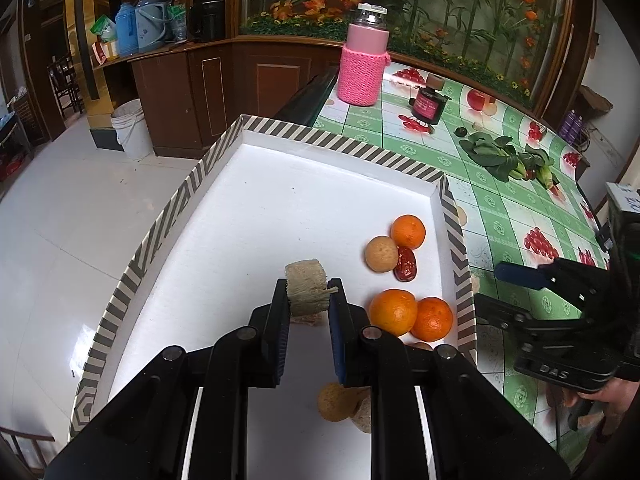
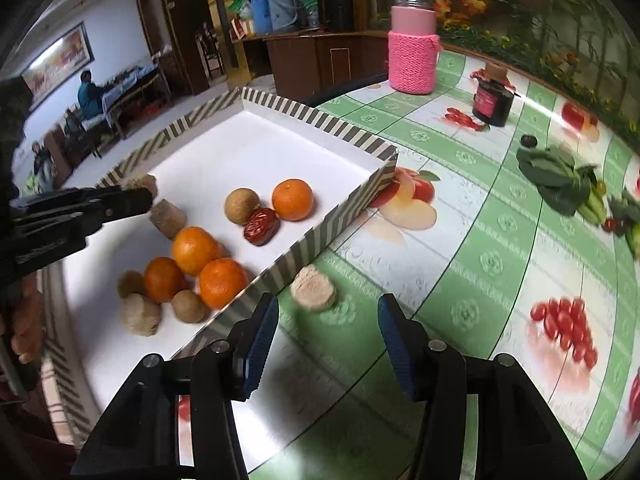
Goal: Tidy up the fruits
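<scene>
A shallow white tray with a striped rim (image 1: 304, 136) (image 2: 344, 216) holds several oranges (image 1: 392, 311) (image 2: 292, 199), round tan fruits (image 1: 381, 253) (image 2: 241, 205) and a red date (image 1: 406, 264) (image 2: 261, 225). My left gripper (image 1: 309, 293) (image 2: 150, 196) is shut on a beige fibrous cut chunk (image 1: 306, 287) (image 2: 168, 218), held just above the tray floor. My right gripper (image 2: 328, 312) (image 1: 490, 284) is open over the table beside the tray. A similar beige chunk (image 2: 313, 288) lies on the tablecloth just ahead of it.
A pink knit-sleeved bottle (image 1: 363, 62) (image 2: 413, 44), a dark jar (image 1: 427, 105) (image 2: 493, 100) and leafy greens (image 1: 504, 156) (image 2: 560, 182) stand on the green fruit-print tablecloth (image 2: 480, 264). The tray overhangs the table's left edge above the floor (image 1: 80, 208).
</scene>
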The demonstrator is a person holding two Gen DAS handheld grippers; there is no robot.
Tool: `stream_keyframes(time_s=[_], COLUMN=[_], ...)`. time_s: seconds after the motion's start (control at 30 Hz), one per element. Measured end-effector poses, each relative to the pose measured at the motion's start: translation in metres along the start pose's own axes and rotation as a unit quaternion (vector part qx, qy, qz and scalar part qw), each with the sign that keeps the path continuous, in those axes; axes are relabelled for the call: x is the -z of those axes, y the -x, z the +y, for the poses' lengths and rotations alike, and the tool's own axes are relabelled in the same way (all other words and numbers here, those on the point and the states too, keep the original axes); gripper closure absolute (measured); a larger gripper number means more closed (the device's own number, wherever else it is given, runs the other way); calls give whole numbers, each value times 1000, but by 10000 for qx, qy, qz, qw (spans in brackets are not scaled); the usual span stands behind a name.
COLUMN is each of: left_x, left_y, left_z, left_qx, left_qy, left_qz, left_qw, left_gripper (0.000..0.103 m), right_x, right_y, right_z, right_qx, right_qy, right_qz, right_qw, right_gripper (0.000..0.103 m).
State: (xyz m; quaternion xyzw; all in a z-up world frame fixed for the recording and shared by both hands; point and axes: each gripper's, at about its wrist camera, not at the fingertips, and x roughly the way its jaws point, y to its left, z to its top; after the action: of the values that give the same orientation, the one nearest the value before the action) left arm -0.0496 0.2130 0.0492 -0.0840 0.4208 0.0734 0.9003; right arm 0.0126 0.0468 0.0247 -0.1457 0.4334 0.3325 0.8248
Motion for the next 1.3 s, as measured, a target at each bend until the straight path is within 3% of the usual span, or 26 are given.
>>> stream_keyframes(time_s=[0.07,0.2,0.23,0.47,0.67,1.0,1.3], left_x=[0,-1,-1,-2,-1,2,1], left_y=[-2,-3,-3,-1,-2,-9,-16], left_z=[0,1,1,5,9,18,22], left_qx=[-8,0,1,-42,-142,-326,-381], left_qy=[0,21,13,30,-7,22,72], left_qz=[31,50,38,7,34,135,229], left_qw=[10000,10000,10000,10000,9999,9994,9990], left_gripper=[87,87,87,87,87,87,87], right_x=[-3,-2,0,-3,-21,-49,-57], right_y=[-7,-21,-20,7,21,-14,-42], right_z=[1,5,6,1,27,68,88], right_qx=[-29,-40,39,-47,-368,-752,-837], right_qy=[46,153,184,-94,160,564,801], right_qz=[63,208,147,-108,-283,-86,136], right_qw=[10000,9997,9997,9999,9988,9955,9932], right_gripper=[51,75,76,76,76,76,76])
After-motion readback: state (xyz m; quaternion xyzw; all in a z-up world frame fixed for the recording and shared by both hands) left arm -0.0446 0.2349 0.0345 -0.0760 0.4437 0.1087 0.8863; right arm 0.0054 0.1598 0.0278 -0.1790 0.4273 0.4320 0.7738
